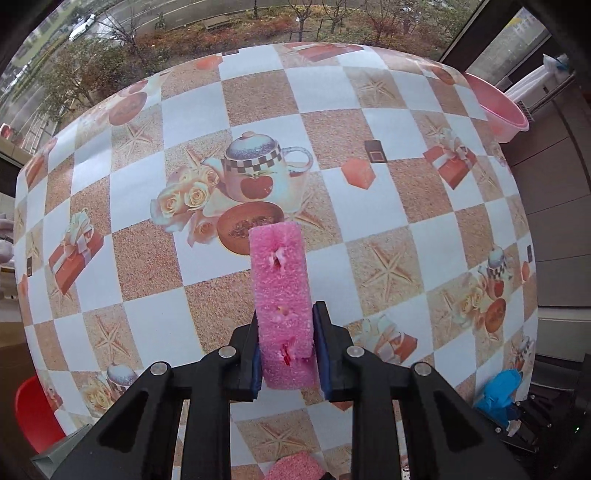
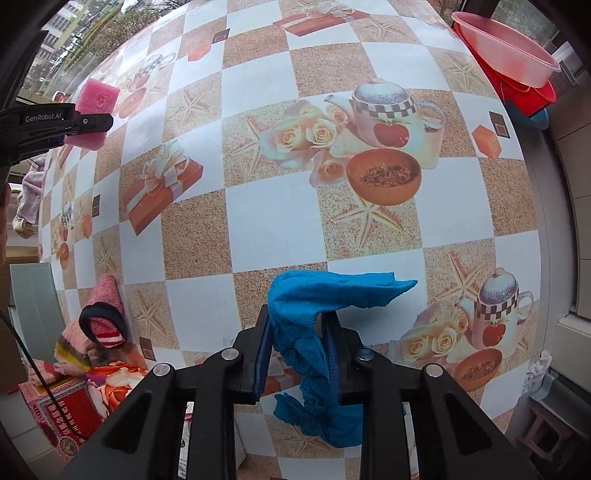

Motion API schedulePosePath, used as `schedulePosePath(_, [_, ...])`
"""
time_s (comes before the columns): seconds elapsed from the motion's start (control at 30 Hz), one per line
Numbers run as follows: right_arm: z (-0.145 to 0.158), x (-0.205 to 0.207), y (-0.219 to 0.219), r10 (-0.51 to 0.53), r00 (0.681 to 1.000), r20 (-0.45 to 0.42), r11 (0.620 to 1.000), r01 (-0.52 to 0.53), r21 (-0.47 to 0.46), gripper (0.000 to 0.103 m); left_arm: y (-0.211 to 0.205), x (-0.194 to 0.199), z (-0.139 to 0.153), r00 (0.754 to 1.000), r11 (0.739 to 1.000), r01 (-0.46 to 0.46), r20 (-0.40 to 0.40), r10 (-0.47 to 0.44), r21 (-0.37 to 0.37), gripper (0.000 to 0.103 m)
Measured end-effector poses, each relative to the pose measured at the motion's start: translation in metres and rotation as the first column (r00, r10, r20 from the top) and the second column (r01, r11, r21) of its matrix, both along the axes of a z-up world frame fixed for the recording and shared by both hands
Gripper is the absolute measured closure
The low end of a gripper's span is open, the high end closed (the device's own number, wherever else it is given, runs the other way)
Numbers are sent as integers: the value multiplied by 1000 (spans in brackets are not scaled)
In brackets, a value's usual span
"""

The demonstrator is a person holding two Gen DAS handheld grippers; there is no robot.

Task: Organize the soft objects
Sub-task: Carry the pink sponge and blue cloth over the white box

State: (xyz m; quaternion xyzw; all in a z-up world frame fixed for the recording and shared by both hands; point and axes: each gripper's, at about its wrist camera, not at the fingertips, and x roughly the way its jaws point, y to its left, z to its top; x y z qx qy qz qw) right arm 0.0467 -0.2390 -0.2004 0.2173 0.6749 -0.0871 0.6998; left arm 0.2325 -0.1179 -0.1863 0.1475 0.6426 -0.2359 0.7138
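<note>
A home room, upstairs by a window

The table (image 1: pixel 258 96) wears a household oilcloth printed with teapots, roses and gift boxes. Beyond its far edge a window (image 1: pixel 184 22) looks down on trees and a road. Plastic basins (image 2: pixel 509 62) stack at its far right corner; towels (image 2: pixel 107 317) and a printed box (image 2: pixel 74 410) sit at its near left.

tongs (image 1: pixel 284 350): black arms | blue pads (image 1: pixel 320 350) | silver screws (image 1: pixel 227 352) | white "GenRobot.AI" lettering (image 2: pixel 43 117)
</note>
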Motion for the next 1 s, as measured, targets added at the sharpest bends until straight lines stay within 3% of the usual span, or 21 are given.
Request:
schedulePosePath(0.5, [45,-37,19,-57,996,65,998,55,39,75,22,-92,54,996,990,84,-19,-87,-113,78])
schedulePosePath(1.0, [102,-49,106,11,988,152,998,-20,58,75,122,-159,115,1000,980,27,13,-25,-198,78])
